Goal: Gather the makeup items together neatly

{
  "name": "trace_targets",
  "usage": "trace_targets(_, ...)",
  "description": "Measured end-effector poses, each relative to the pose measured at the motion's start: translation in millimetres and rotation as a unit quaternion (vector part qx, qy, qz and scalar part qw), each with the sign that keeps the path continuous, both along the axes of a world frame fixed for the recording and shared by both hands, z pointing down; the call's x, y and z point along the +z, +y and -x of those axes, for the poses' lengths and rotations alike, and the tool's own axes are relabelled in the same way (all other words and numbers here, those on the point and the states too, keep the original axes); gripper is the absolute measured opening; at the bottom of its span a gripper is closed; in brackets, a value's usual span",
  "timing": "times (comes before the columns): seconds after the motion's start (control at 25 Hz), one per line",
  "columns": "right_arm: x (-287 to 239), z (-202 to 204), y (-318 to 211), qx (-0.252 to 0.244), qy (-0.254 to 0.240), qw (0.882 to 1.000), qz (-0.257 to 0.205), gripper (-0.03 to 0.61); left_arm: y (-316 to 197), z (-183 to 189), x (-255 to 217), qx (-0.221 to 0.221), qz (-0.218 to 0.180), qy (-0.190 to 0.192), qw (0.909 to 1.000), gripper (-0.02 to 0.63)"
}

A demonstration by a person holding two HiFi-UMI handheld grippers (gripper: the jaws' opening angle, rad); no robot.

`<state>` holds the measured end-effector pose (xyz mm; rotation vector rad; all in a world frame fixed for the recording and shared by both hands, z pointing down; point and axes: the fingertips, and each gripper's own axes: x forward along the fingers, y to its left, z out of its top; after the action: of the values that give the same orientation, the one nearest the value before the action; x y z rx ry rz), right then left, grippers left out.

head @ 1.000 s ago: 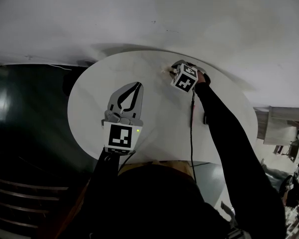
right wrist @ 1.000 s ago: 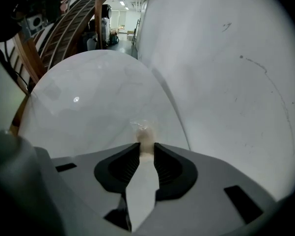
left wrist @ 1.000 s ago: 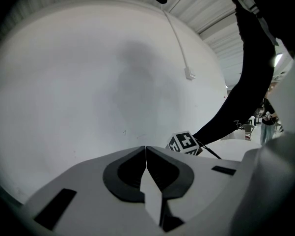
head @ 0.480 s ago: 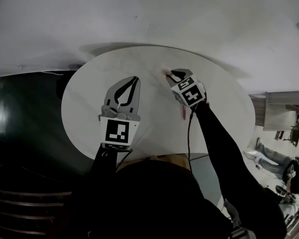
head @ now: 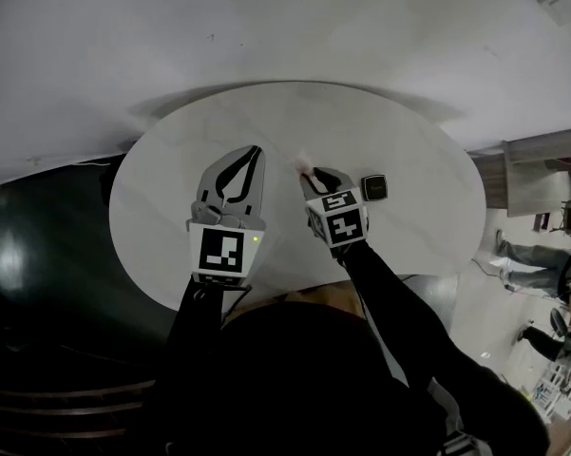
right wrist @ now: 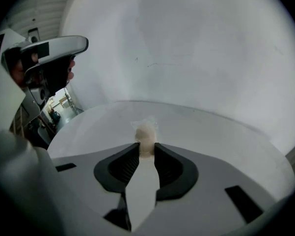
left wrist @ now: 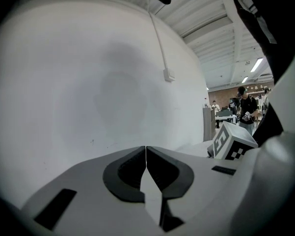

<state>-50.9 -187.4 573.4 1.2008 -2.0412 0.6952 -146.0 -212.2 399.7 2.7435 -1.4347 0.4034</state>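
Right gripper (right wrist: 146, 147) clamping pale makeup item (right wrist: 146, 131), protruding forward

No words, brand names or numbers could be read anywhere. The only signs were black-and-white square patterns: one on the cube (head: 226, 253) at the back of the left gripper (head: 256, 150), others on the cube (head: 337, 218) behind the right gripper (head: 309, 172). A small black case (head: 373, 187) just right of the right gripper bore a pale outline, too small to read.
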Motion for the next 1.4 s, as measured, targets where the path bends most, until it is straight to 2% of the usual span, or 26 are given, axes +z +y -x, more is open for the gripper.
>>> trace_targets(0.2,18.5,-3.4,28.6,0.077,-0.034,0.996,0.037,0.112,1.7,-19.7,5.6,0.03,0.008,-0.011,0.9995,0.019)
trace_targets(0.56,54.1,-5.0,55.0,0.159,-0.064,0.981,0.096,0.117,7.8,-38.4,10.2,0.044,0.014,-0.017,0.9988,0.02)
trace_targets(0.68,58.7,-9.8,57.6,0.177,-0.058,0.978,0.098,0.118,10.6,-44.6,10.9,0.048,0.014,-0.019,0.9986,0.02)
trace_targets(0.96,64.2,-9.1,57.7,0.174,-0.052,0.978,0.101,0.14,12.5,-49.1,14.4,0.048,0.019,-0.021,0.9985,0.02)
trace_targets(1.16,63.1,-3.4,56.9,0.165,-0.073,0.979,0.101,0.21,11.5,-50.3,14.5,0.046,0.018,-0.019,0.9986,0.019)
trace_targets(1.4,59.9,-3.4,58.1,0.157,-0.07,0.98,0.096,0.212,11.7,-50.7,13.7,0.045,0.018,-0.017,0.9987,0.02)
